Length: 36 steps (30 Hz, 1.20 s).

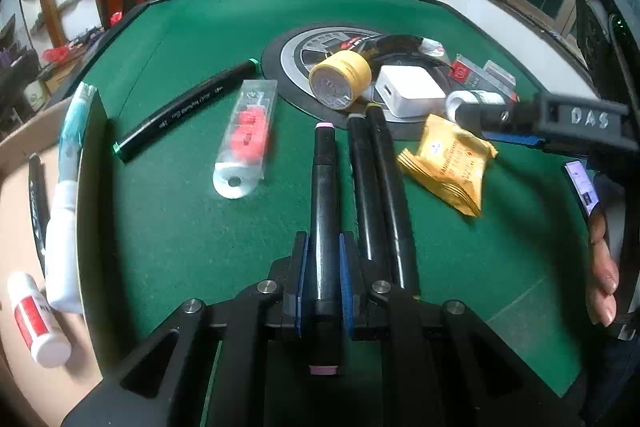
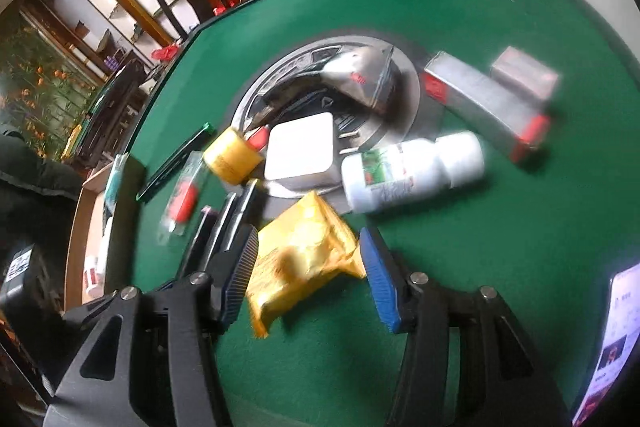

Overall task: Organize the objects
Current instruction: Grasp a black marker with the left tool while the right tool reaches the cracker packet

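Left gripper [image 1: 323, 279] clamped on pink-capped marker [image 1: 325, 211], blue pads pressed to the barrel on both sides. Marker long axis straight along the fingers, one pink cap toward table centre, the other back under the gripper body. Marker on green felt table [image 1: 192, 39], near front edge. Just right of it two more black markers [image 1: 374, 187], side by side, parallel, touching each other; closer one hard against the gripper's right finger. Green-capped marker [image 1: 186, 109] well left, lying diagonal. Clear pack with red contents [image 1: 248, 133] between green-capped marker and pink one, tilted, blurred. Yellow jar [image 1: 340, 79] on its side at rim of round centre plate [image 1: 296, 47], white charger [image 1: 408, 89] beside it. Cardboard box [image 1: 24, 195] off table's left edge, holding white tube [image 1: 62, 239], small white-red bottle [image 1: 38, 319], a dark pen. Right gripper [image 2: 308, 267] spread wide, straddling yellow snack packet [image 2: 304, 259]; pads not pressing it, packet lying slanted on felt between them. Ahead of it white bottle [image 2: 412, 171] on its side, neck pointing right; silver-red carton [image 2: 484, 103] beyond, small box [image 2: 524, 71] behind that. Phone [image 2: 616, 339] with lit screen at far right edge. Right view motion-blurred, labels unreadable.
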Available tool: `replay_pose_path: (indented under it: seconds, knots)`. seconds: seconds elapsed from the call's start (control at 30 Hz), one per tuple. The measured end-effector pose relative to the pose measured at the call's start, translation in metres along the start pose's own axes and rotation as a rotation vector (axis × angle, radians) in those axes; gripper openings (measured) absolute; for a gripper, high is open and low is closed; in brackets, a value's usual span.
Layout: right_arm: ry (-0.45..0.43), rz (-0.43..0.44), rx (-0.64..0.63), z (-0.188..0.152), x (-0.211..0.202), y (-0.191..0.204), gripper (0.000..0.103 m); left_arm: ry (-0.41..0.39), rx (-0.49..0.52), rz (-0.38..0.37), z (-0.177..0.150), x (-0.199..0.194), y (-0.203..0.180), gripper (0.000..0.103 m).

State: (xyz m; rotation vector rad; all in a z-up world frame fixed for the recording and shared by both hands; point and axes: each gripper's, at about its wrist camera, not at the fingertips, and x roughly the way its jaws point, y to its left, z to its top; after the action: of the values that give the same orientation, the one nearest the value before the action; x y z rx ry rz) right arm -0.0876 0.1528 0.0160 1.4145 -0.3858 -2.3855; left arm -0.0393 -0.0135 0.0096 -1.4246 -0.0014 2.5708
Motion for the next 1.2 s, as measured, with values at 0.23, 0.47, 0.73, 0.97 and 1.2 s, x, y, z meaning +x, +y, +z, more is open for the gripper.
replay_pose_path:
  seconds: [0.23, 0.47, 0.73, 0.97, 1.2]
  knots:
    - [0.086, 0.080, -0.096, -0.007, 0.009, 0.014, 0.054, -0.005, 0.001, 0.028, 0.018, 0.015, 0.005, 0.012]
    - [0.032, -0.025, -0.243, -0.014, -0.003, 0.036, 0.054, -0.039, -0.020, 0.036, 0.015, 0.013, 0.009, 0.012]
    - [0.050, 0.090, -0.003, -0.006, -0.024, -0.001, 0.058, -0.047, -0.048, 0.049, -0.009, -0.004, 0.017, 0.012]
    - [0.166, 0.176, 0.163, -0.021, -0.007, -0.007, 0.058, -0.064, -0.056, 0.035, -0.012, -0.004, 0.019, 0.012]
    - [0.051, 0.004, 0.018, 0.007, 0.005, 0.019, 0.061, -0.072, -0.062, 0.032, -0.015, -0.004, 0.019, 0.012]
